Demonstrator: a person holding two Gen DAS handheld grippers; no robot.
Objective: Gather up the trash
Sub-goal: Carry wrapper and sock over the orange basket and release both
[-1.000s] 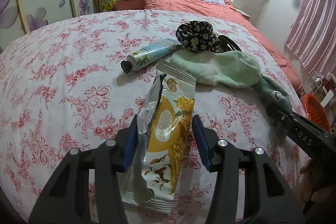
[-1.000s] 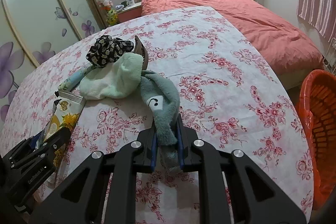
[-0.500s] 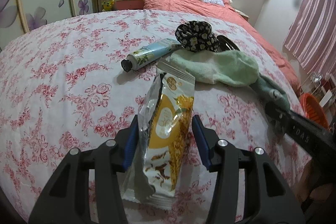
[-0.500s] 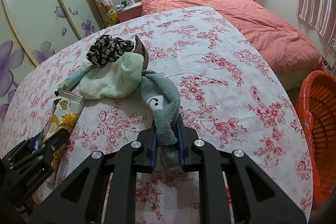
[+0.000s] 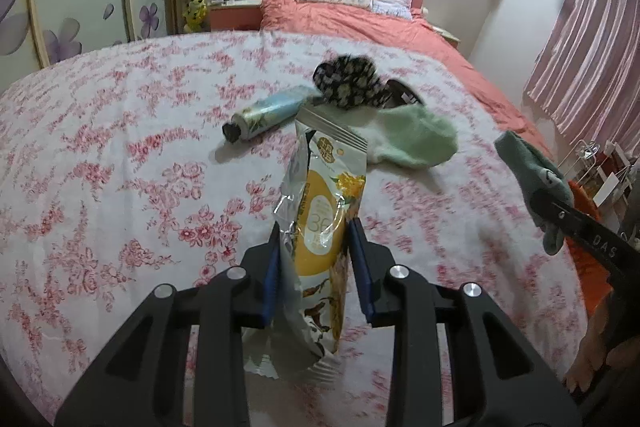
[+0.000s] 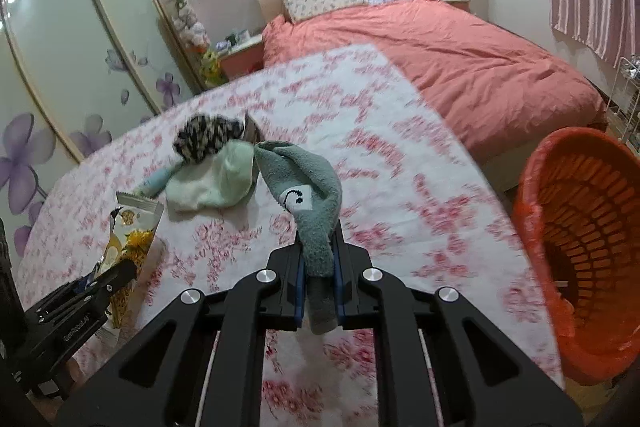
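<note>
Wrapper (image 5: 320,211): I have its long axis running away between my left gripper (image 5: 316,259) jaws, closing.
Sock (image 6: 312,211): right gripper (image 6: 318,283) jaws clamped; basket (image 6: 536,163) right.

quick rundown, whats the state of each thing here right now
snack wrapper: torn open, between the closing left gripper jaws
grey sock: clamped in the shut right gripper, lifted off the cloth
green sock: lying loose on the cloth
cream tube: capped, lying on its side
orange basket: upright beside the table
</note>
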